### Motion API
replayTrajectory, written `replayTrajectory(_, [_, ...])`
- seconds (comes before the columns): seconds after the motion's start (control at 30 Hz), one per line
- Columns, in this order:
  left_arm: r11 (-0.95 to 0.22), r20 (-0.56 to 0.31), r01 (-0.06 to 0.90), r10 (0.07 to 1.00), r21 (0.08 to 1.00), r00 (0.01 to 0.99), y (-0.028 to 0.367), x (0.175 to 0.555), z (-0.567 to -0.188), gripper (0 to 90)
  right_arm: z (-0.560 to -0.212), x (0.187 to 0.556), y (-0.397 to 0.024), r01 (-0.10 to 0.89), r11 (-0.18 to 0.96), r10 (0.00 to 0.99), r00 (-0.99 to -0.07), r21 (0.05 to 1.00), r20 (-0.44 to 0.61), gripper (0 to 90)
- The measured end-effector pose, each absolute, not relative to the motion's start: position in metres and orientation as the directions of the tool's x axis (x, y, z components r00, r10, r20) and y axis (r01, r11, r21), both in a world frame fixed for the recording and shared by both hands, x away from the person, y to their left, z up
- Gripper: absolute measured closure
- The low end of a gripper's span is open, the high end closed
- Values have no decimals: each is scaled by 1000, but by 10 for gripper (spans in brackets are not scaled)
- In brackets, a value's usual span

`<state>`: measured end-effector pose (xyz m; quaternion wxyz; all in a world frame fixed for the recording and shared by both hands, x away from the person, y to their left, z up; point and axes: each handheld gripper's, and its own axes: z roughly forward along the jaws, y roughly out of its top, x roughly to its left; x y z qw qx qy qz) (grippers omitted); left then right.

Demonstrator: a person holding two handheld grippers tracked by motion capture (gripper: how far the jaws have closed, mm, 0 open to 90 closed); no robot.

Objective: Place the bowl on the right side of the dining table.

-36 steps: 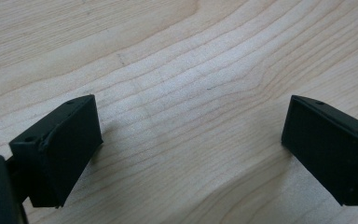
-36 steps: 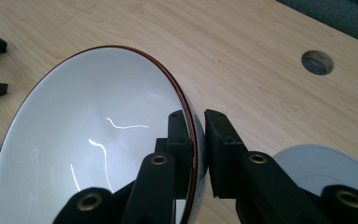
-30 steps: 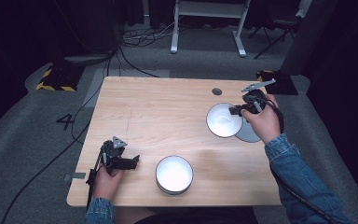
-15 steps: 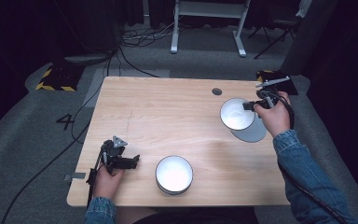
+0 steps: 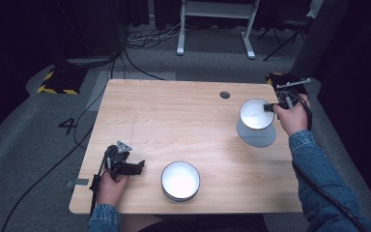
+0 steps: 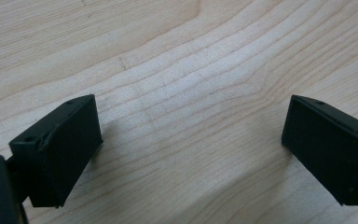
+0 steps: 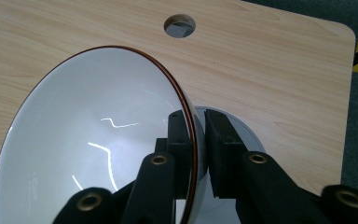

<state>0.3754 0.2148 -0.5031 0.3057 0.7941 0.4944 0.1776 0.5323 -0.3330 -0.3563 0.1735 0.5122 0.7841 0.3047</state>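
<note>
My right gripper (image 5: 276,106) is pinched tight on the rim of a white bowl (image 5: 256,114), one jaw inside and one outside. The bowl hangs tilted at the right of the high view, above a grey plate (image 5: 257,137) (close to the table's (image 5: 174,116) right edge). I think I am carrying it, and next I must set it down flat on something. My left gripper (image 6: 191,135) rests with jaws wide apart over bare wood, lower left. A second bowl (image 5: 180,180) sits near the bottom edge. The middle has lots of room.
</note>
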Motion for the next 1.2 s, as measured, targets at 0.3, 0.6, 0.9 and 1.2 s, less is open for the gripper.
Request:
replayTrajectory(0.3, [-326, -20, 676, 893, 661, 449, 215, 375, -503, 48, -366, 548, -349, 739, 198, 940, -330, 643, 90, 810])
replayTrajectory(0.6, [-324, -20, 677, 894, 661, 448, 215, 375, -503, 48, -382, 553, -364, 773, 129, 958, -258, 621, 122, 810])
replayTrajectory(0.9, [-324, -20, 677, 894, 661, 448, 215, 375, -503, 48, -396, 554, -369, 791, 108, 964, -232, 602, 133, 811])
replayTrajectory(1.2, [-326, -20, 676, 893, 661, 449, 215, 375, -503, 48, -409, 555, -369, 805, 89, 966, -213, 586, 146, 811])
